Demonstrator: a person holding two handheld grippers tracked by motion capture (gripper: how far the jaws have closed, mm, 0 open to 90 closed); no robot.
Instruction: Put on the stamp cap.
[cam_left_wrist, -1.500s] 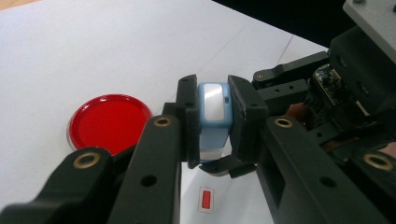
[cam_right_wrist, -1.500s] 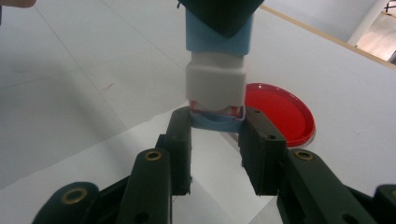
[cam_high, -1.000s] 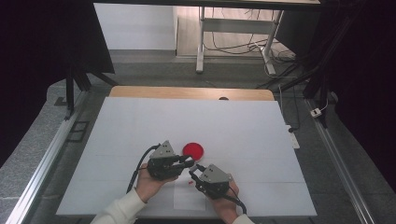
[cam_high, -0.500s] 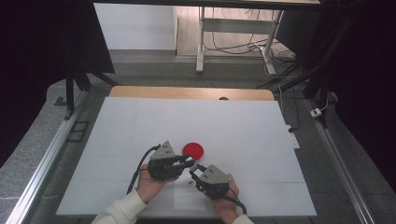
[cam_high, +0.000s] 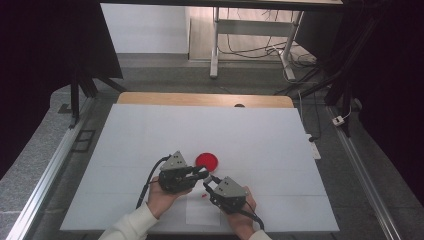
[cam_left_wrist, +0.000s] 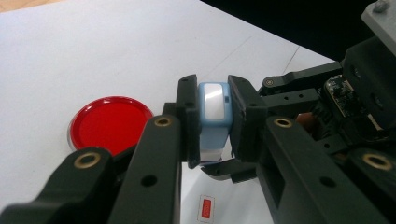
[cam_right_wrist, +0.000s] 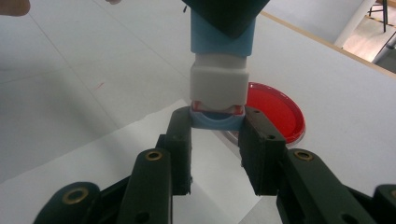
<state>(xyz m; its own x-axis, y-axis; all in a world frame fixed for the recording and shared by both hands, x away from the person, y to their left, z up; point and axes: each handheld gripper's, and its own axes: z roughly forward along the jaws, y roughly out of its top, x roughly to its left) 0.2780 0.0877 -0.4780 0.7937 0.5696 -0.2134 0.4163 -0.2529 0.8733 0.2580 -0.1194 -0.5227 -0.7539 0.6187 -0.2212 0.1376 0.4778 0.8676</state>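
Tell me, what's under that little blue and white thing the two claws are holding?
Under the blue and white piece lies a white sheet on the table, with a small red-marked label on it. A red dish sits just beside. The piece's underside is hidden.

Lab: alu-frame rig (cam_high: 45, 170), cables (cam_high: 240, 47).

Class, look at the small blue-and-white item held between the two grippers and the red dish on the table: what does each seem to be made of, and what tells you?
Blue-and-white item: probably moulded plastic, with a smooth matte blue shell and a glossy pale window that catches light; its white block looks matte, perhaps plastic too.
Red dish: likely clear plastic or glass with a red inside, judging by its shiny, see-through rim.
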